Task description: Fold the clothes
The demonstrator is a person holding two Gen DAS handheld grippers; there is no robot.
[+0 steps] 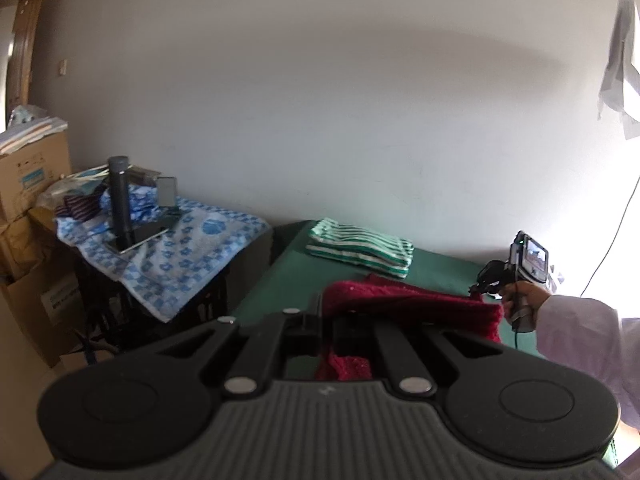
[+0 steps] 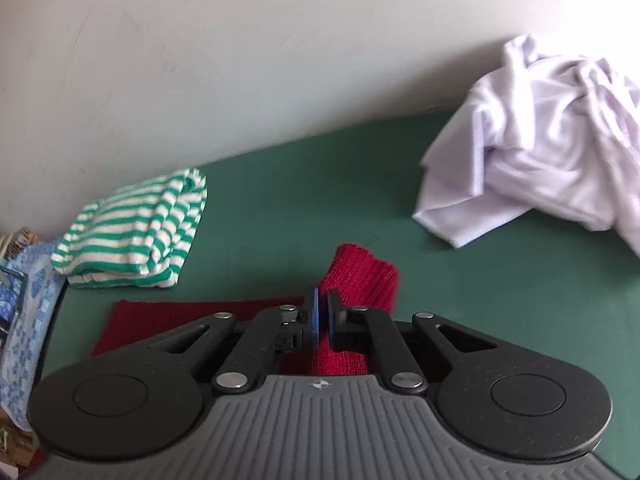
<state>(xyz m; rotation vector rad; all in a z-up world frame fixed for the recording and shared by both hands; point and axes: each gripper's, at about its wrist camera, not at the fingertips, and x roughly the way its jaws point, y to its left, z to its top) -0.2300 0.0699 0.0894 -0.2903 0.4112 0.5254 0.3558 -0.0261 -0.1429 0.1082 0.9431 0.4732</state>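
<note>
Red knit garment (image 1: 416, 308) between left gripper (image 1: 328, 320) and right gripper (image 1: 478, 290)

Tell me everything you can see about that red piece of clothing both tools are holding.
The red knitted garment is a deep red, ribbed knit, thick and woolly-looking. Both grippers are shut on it: the left gripper pinches one edge, the right gripper another, so part of it is lifted and hangs between them. The rest lies flat on the green table, in front of the folded green-and-white striped garment. What kind of garment it is cannot be told.
</note>
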